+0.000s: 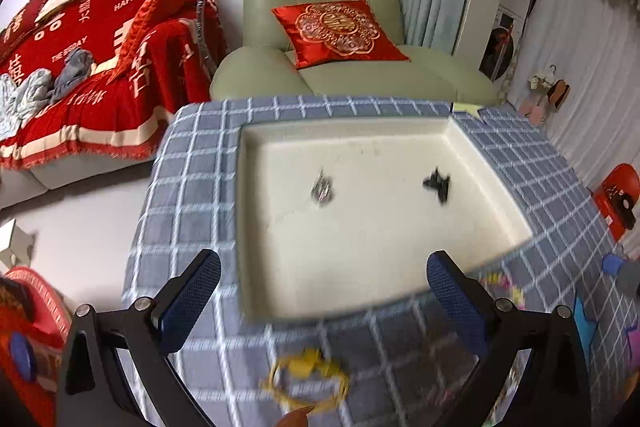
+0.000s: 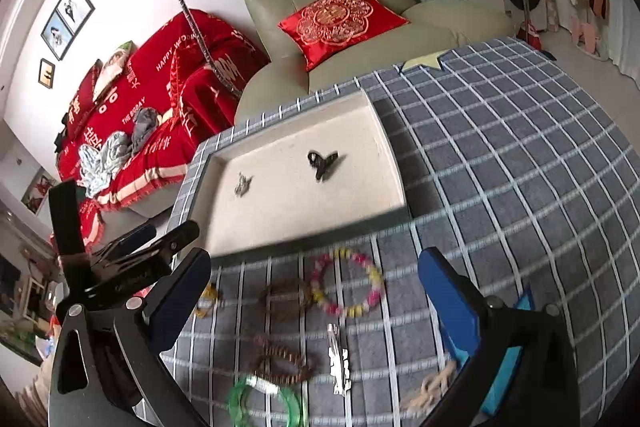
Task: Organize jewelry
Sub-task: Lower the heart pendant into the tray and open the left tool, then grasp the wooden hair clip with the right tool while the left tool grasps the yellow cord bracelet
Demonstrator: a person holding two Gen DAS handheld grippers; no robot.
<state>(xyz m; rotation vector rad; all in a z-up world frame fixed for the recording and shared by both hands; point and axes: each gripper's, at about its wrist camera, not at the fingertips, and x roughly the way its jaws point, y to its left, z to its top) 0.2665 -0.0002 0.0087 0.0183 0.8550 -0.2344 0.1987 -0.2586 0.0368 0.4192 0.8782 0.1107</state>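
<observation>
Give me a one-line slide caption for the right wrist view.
Open right hand-held gripper above bracelets on the checked cloth, with a black clip and a silver piece in the white tray.

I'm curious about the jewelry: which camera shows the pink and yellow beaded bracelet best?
The right wrist view: the pink and yellow beaded bracelet lies whole on the checked cloth. The left wrist view shows only a blurred bit behind a gripper finger.

Bench cloth (image 2: 520,155): blue-grey, white grid. Tray (image 2: 384,131): cream. Bead bracelet (image 2: 352,287): pink and yellow. Bangle (image 2: 240,403): green.
</observation>
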